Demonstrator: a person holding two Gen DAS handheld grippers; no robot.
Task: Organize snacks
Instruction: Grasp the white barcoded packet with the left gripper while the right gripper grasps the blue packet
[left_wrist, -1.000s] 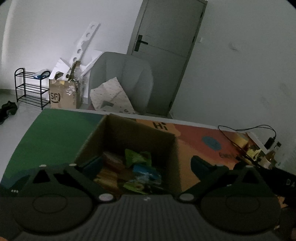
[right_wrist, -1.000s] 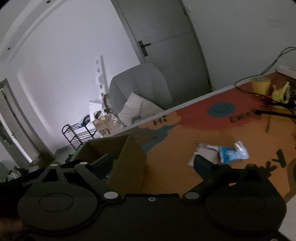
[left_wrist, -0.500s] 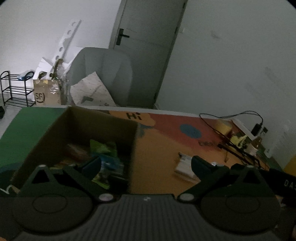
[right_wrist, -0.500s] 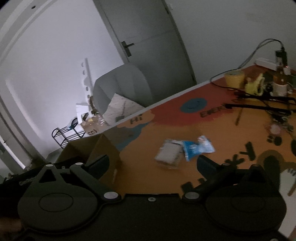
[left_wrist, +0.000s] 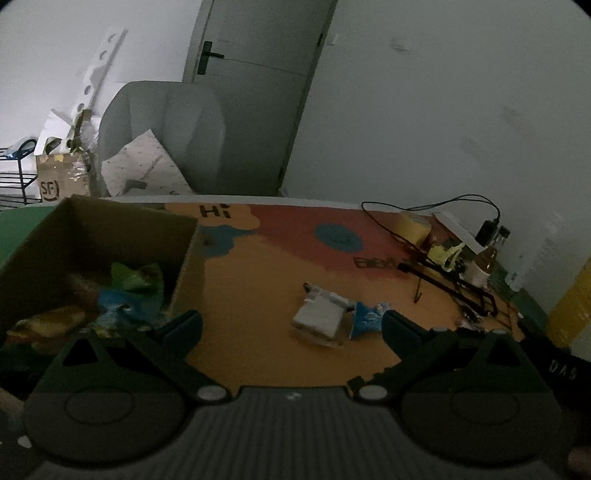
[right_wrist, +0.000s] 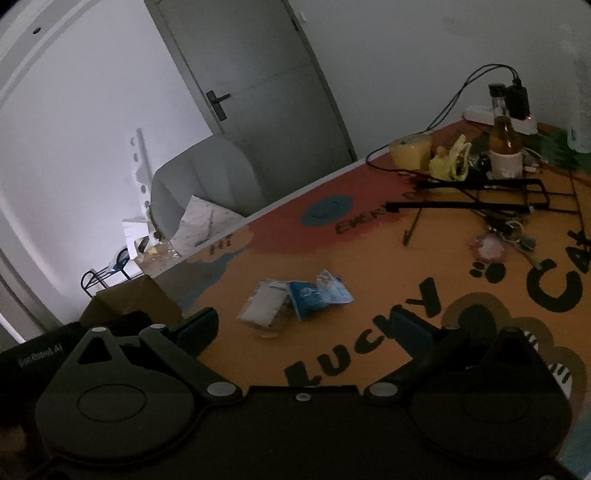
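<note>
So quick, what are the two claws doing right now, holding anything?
Left gripper: open, holding nothing.
Right gripper: open, holding nothing.

We see an orange tabletop (left_wrist: 258, 295) with black lettering, a brown cardboard box (left_wrist: 110, 229), a white packet (left_wrist: 319, 317), a blue packet (left_wrist: 367, 319)

Bare orange worktop (left_wrist: 258, 295) seen around white packet (left_wrist: 319, 319) and blue packet (left_wrist: 367, 319), touching each other. Approach blocked at 9 o'clock by cardboard box (left_wrist: 184, 266) wall; at 2 o'clock by black wire frame (right_wrist: 480, 195), cables, bottle (right_wrist: 504, 134).
</note>
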